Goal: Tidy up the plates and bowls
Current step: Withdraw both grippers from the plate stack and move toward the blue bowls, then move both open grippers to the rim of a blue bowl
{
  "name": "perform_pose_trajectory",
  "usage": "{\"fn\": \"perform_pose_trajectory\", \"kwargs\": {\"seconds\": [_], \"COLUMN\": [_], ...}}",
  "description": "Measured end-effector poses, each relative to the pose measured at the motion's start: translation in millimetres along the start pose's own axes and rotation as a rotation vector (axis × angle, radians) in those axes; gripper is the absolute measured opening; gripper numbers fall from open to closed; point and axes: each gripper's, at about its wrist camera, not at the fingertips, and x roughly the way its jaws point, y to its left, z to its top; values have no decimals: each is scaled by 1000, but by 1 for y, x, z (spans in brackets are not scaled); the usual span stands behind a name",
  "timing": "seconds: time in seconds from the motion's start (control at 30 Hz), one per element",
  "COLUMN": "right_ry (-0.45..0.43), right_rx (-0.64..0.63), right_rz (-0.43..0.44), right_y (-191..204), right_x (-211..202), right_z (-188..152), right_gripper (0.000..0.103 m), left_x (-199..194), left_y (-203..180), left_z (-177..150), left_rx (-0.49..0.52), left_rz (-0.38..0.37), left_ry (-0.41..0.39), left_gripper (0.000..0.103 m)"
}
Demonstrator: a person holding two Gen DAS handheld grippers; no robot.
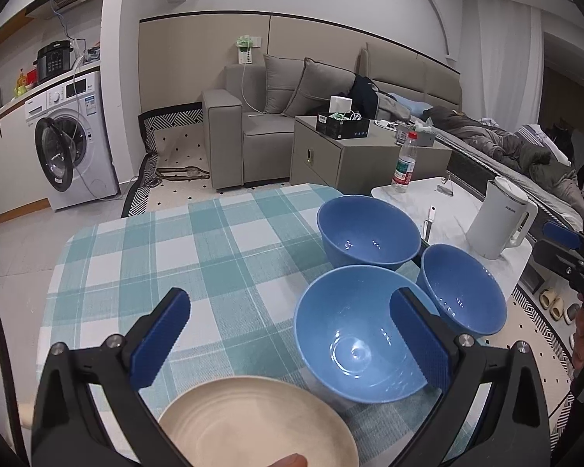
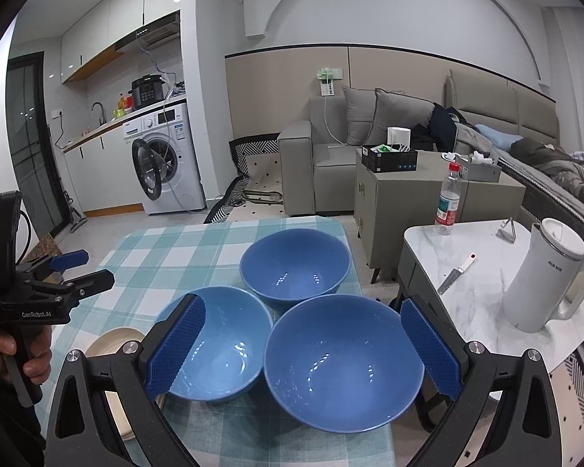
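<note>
On the checked cloth [image 2: 167,249] we are counting three blue bowls and one cream plate [image 1: 253,424]: a far bowl [image 2: 295,268] at 12 o'clock, a left bowl [image 2: 218,346] at 9 o'clock and a near bowl [image 2: 342,362] at 3 o'clock, the three rims touching or nearly so; the plate is lying at 7 o'clock of the group, just beside the left bowl. We are holding the right gripper [image 2: 303,346] over the near bowl, jaws spread wide and empty, one pad over the left bowl's rim and the other past the near bowl's right rim. We are holding the left gripper [image 1: 292,338] above the plate, jaws likewise wide apart and carrying nothing. In our judgement nothing is nested yet and the step in hand is taking the near bowl. To do it well we are advising a pinch across one wall of the rim, not a span of the whole bowl, a straight lift clear of its neighbours, and a level lowering into another bowl. The kettle [image 2: 545,276] and knife [image 2: 455,274] are standing on the side table [image 2: 486,303] at 2 o'clock, well clear.
</note>
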Motion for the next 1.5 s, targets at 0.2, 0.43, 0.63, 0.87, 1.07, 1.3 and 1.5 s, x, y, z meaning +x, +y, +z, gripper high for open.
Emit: {"fn": "perform_pose_trajectory", "kwargs": {"seconds": [0.2,0.43,0.63,0.87,1.07,1.3,1.5], "right_ry": [7,17,29,47,69,114,145], "right_rx": [4,-2,-5,-6,-2,22,29], "right_rz": [-23,-32,-33,-33,-45,-49,-48], "right_y": [-8,-10,-10,-10,-17,-28,-36], "right_x": [8,22,35,51,72,101,122], "right_z": [13,29,39,48,54,53,50], "right_gripper": [102,102,102,102,102,102,102], "left_x": [17,37,50,64,78,98,114], "left_y": [0,1,6,13,14,13,7], "left_z": [12,25,34,44,48,52,54], "left_rx": [2,2,-13,-35,-29,-38,-37], "left_rz": [-19,-28,-33,-34,-18,-27,-39], "left_ry": [17,34,46,59,83,114,138], "left_gripper": [103,103,103,103,103,103,103]}}
